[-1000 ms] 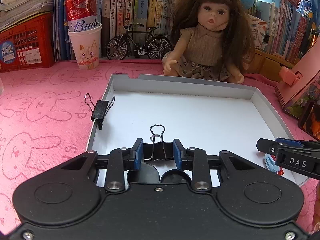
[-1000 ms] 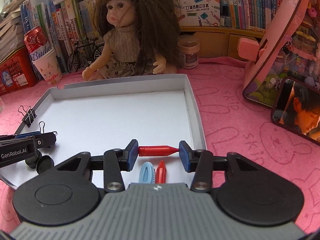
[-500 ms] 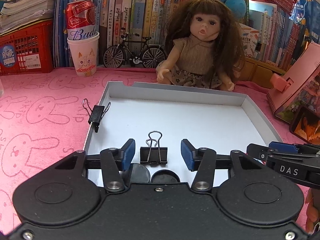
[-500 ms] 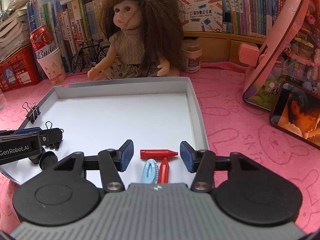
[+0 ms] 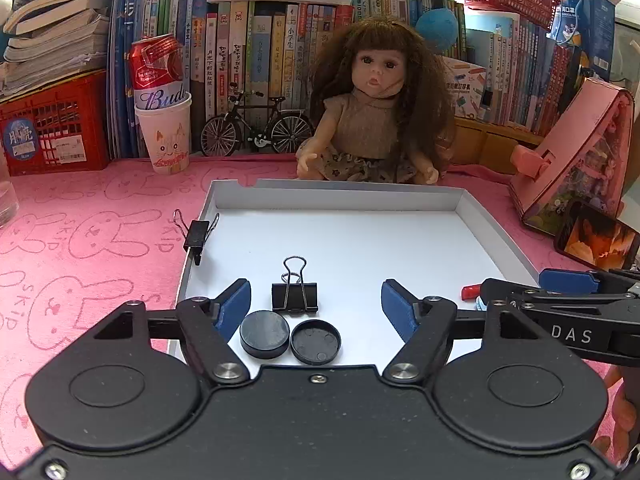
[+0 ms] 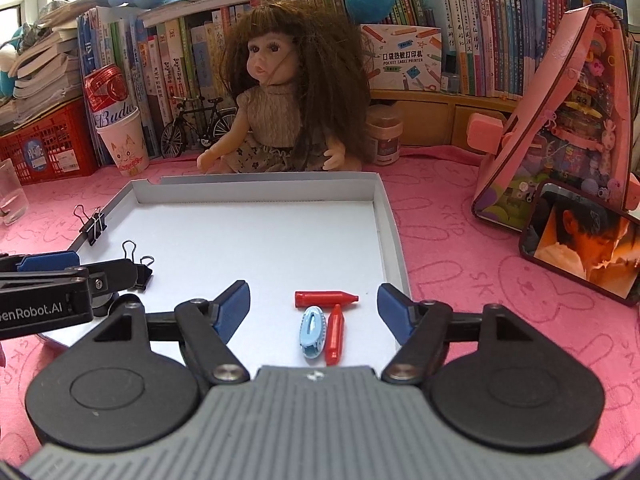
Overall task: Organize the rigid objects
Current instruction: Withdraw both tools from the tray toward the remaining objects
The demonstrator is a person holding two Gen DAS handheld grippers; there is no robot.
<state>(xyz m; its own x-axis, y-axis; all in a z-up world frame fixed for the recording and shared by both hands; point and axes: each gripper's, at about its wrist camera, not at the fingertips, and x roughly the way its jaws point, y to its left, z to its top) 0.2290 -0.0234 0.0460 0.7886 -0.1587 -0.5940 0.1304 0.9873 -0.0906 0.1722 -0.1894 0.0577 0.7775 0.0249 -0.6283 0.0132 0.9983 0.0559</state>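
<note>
Item: shallow white tray [image 5: 336, 196] on a pink-covered desk [image 5: 80, 240], receiving small rigid objects in sorted groups.

Contents, left group: one black binder clip [image 5: 295, 295] lying flat with its wire handles pointing away from the camera; just in front of it, two black round caps [image 5: 290, 338] side by side, touching or nearly so. A second binder clip [image 5: 197, 234] is clamped on the tray's left wall, not yet inside.

Contents, right group: one red crayon [image 6: 325, 299] lying crosswise; just below it a second red crayon [image 6: 334, 334] lying lengthwise beside a pale blue oval piece [image 6: 312, 332], the two touching along their sides.

Left gripper [image 5: 316, 304]: fingers spread wide, holding nothing; the flat binder clip sits between them without contact. Right gripper [image 6: 314, 306]: likewise spread wide and empty, with the crayon group between and just beyond its fingers, untouched.

Step in hand, as judged: both placements look complete, and the clip on the tray wall appears to be the likely remaining piece. Handling advice: lift each gripper clear upward before swinging sideways, so no finger drags the loose caps or crayons. For the wall clip, approach from above, close on the black body rather than the springy wire handles, and pull straight up off the wall so the light tray does not shift.
</note>
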